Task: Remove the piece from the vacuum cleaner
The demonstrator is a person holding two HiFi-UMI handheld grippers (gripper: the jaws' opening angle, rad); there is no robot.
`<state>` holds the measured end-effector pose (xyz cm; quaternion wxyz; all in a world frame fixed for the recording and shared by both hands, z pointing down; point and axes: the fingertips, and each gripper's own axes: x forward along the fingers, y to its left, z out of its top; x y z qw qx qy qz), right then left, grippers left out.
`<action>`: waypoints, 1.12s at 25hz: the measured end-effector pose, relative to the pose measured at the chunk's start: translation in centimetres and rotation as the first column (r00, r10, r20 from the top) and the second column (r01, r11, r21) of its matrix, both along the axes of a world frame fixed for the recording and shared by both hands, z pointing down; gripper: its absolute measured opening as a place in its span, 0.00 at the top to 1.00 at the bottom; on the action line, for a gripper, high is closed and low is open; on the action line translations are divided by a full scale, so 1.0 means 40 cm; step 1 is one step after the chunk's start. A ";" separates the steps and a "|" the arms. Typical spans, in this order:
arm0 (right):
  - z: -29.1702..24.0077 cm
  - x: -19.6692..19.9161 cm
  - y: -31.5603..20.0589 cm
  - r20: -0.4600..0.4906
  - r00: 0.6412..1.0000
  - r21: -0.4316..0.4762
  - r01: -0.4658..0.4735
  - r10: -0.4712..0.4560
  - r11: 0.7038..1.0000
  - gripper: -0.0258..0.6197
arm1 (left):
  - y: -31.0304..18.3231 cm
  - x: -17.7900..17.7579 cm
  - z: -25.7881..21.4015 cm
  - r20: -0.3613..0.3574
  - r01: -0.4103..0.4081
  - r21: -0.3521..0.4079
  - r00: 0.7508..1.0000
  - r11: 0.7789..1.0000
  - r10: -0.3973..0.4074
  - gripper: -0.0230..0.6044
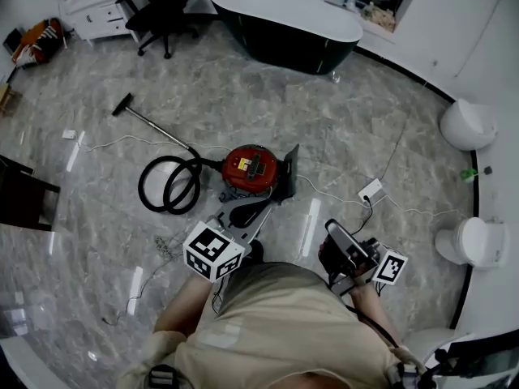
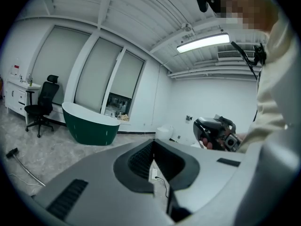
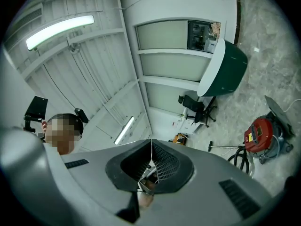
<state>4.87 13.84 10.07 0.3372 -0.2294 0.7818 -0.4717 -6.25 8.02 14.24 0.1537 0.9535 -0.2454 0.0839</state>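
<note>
The red canister vacuum cleaner (image 1: 250,167) stands on the marble floor ahead of me, with a dark grey panel (image 1: 289,172) upright at its right side. Its black hose (image 1: 169,186) coils to the left, and the wand ends in a floor nozzle (image 1: 122,104). My left gripper (image 1: 263,203) hangs just short of the vacuum, jaws shut on nothing. My right gripper (image 1: 339,241) is off to the right, shut and empty. The right gripper view shows its closed tips (image 3: 151,142) and the vacuum (image 3: 258,135) far off. In the left gripper view the tips (image 2: 153,142) meet.
A dark green bathtub (image 1: 284,19) and a black office chair (image 1: 162,10) stand at the far side. A white socket block (image 1: 371,190) with its cord lies right of the vacuum. A toilet (image 1: 474,241) and another white fixture (image 1: 466,124) line the right wall. A dark table (image 1: 20,193) is at left.
</note>
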 end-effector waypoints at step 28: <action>0.102 -0.249 -0.207 -0.013 0.980 -0.166 0.194 -0.199 0.967 0.96 | -0.098 -0.249 0.106 0.083 0.194 -0.059 0.978 0.979 -0.189 0.96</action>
